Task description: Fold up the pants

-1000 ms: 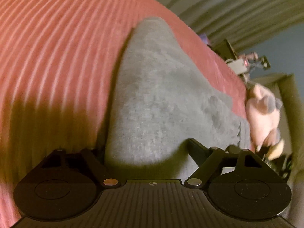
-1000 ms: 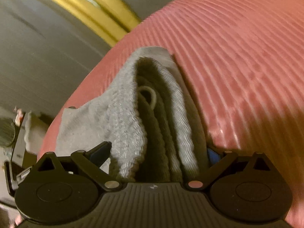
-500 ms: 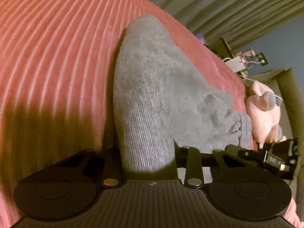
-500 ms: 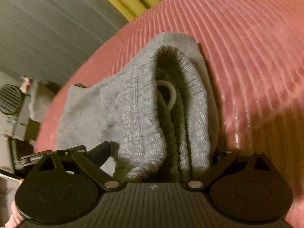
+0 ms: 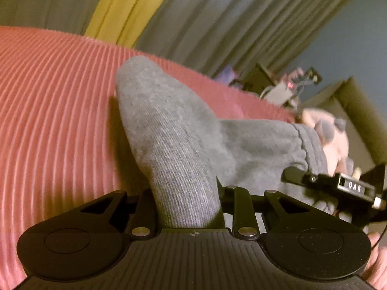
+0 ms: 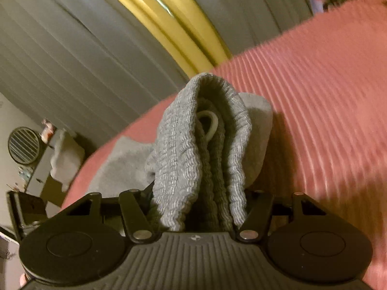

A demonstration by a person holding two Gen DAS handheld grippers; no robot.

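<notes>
The grey sweatpants [image 5: 174,140] lie on a pink ribbed bedspread [image 5: 53,111]. My left gripper [image 5: 186,207] is shut on a bunched fold of the grey fabric and holds it raised off the bed. My right gripper [image 6: 200,212] is shut on the ribbed waistband end [image 6: 191,145], where a white drawstring loop [image 6: 210,123] shows inside the folds. The other gripper [image 5: 338,186] shows at the right edge of the left wrist view, beside the elastic band. The fingertips of both grippers are hidden by cloth.
Grey and yellow curtains [image 6: 135,24] hang behind the bed. A pink plush toy [image 5: 331,133] lies past the pants. A small table with clutter [image 5: 285,87] stands by the bed. A round fan [image 6: 23,148] and a cabinet stand at far left in the right wrist view.
Both grippers have closed on the pants and lifted them. The views tilted up from the bedspread toward the curtains, and the fabric bunched up into raised folds.
</notes>
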